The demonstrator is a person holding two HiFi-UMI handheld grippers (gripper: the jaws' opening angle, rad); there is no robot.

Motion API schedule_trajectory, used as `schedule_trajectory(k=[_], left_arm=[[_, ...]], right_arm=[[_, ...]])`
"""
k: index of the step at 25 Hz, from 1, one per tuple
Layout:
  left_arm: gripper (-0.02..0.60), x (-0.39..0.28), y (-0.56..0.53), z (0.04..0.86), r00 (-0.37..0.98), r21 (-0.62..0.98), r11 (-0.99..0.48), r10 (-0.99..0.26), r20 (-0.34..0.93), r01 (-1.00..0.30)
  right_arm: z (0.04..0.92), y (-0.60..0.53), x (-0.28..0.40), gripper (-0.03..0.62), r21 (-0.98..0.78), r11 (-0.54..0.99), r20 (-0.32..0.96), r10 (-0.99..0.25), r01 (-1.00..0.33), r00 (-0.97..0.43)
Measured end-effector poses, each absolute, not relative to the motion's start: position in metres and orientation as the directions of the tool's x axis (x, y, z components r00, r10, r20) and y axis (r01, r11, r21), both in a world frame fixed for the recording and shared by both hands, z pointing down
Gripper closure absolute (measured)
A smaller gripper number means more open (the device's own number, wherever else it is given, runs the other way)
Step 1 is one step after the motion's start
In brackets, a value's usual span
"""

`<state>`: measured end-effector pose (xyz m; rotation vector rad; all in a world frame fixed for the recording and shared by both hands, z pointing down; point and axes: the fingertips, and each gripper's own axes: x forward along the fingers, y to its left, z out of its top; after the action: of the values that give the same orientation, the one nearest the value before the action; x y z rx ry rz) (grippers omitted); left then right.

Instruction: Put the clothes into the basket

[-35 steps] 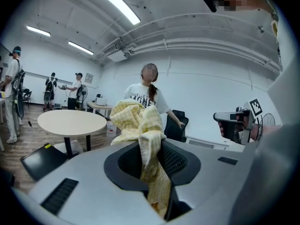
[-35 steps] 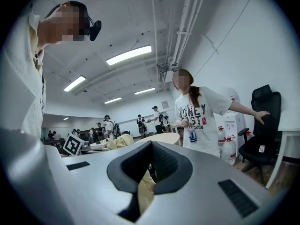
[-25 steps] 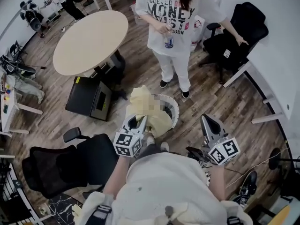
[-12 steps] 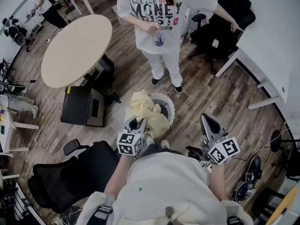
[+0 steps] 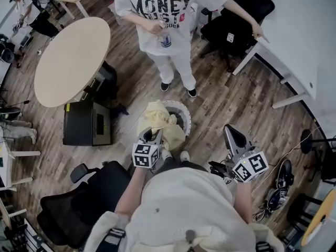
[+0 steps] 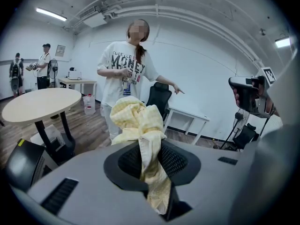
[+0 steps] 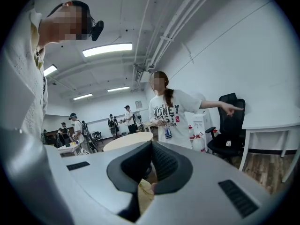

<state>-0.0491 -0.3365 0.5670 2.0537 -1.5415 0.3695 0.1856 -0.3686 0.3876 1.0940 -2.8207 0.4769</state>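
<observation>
A pale yellow cloth (image 5: 157, 121) hangs bunched over the left rim of a round white mesh basket (image 5: 185, 111) on the wooden floor. My left gripper (image 5: 154, 136) is shut on the cloth's lower end, just on the near side of the basket. In the left gripper view the cloth (image 6: 136, 118) rises in a wad above the jaws of my left gripper (image 6: 152, 161) and a strip runs down between them. My right gripper (image 5: 231, 134) is held to the right of the basket, apart from it. In its own view my right gripper (image 7: 151, 168) has its jaws together on nothing.
A person in a white printed T-shirt (image 5: 157, 20) stands just beyond the basket. A round table (image 5: 71, 59) and a black case (image 5: 86, 124) lie to the left. Black office chairs stand at near left (image 5: 89, 198) and far right (image 5: 236, 20), by a white desk (image 5: 299, 46).
My left gripper has sunk with the yellow cloth, which now lies lower against the basket's rim. The right gripper has stayed about where it was.
</observation>
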Motion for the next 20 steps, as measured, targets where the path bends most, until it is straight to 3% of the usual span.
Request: schedule_trajectory(k=[20], left_arm=[[0.480,-0.057,-0.368,0.668,0.339,0.256,-0.223,-0.655,0.675,-0.941]], right_arm=[[0.400,-0.371,0.204,0.586,-0.241,0.581,0.225,-0.746,-0.778,-0.627]])
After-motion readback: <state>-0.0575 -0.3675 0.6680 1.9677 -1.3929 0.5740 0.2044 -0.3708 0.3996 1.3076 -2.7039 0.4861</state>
